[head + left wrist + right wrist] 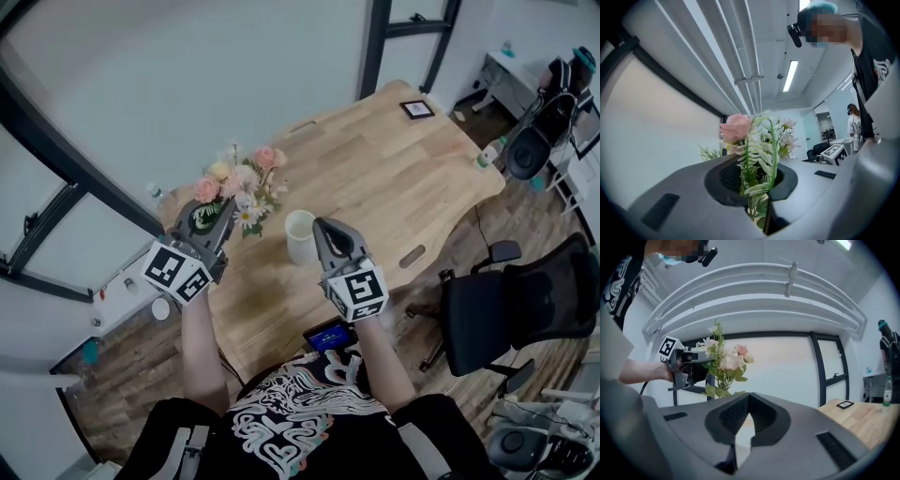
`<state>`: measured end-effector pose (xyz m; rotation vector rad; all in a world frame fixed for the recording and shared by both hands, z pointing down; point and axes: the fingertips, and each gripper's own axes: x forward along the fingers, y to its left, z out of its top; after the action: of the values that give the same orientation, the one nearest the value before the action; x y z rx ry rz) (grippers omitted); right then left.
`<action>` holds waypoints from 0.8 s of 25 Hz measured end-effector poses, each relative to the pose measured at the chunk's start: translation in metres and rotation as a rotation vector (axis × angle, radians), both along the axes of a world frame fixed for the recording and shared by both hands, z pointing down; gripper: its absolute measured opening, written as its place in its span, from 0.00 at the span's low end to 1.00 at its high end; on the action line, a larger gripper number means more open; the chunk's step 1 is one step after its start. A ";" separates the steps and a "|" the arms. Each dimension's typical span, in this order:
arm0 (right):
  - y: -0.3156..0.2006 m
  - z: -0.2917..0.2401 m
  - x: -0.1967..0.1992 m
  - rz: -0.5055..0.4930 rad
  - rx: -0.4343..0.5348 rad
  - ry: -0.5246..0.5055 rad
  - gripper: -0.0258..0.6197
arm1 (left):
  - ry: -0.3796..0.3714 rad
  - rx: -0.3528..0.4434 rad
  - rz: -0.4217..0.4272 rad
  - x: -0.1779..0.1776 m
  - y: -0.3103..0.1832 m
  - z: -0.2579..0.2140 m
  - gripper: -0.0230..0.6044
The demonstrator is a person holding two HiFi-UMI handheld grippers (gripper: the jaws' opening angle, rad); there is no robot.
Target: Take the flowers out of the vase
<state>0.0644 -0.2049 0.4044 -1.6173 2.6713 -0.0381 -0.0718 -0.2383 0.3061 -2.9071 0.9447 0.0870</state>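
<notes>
Patterned black shirt [291,412] is seen at the bottom edge of the head view, with one phone [330,335] lit just above it at the table's [394,178] near edge.

Two grippers are held side by side at centre frame.
- Left gripper [214,217]: jaws are clamped on the stems of one bunch of flowers [242,187]. The bunch is fully out of the vase [300,236] and just left of it, not touching. Two pink blooms are counted, plus white daisies and green fern.
- Right gripper [323,225]: jaws are closed, nothing is gripped. It sits just right of the vase.

One white vase is standing upright on the wooden table. One small black picture frame [417,109] is lying at upper right. One black office chair [511,314] is placed at right.
</notes>
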 end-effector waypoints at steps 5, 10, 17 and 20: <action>-0.005 0.007 -0.002 -0.018 -0.026 0.012 0.05 | -0.023 -0.039 -0.033 -0.011 -0.004 0.025 0.13; -0.008 0.016 -0.003 -0.024 -0.040 0.040 0.05 | -0.024 -0.107 -0.057 -0.019 -0.006 0.054 0.13; -0.009 0.025 0.002 -0.022 -0.063 0.010 0.05 | -0.023 -0.175 -0.069 -0.021 -0.001 0.085 0.13; -0.011 0.034 0.004 -0.010 -0.087 0.044 0.05 | -0.009 -0.214 -0.074 -0.023 0.002 0.098 0.13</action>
<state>0.0684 -0.2163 0.4379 -1.6471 2.7469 -0.1218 -0.0943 -0.2360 0.4046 -3.0563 1.1241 -0.0338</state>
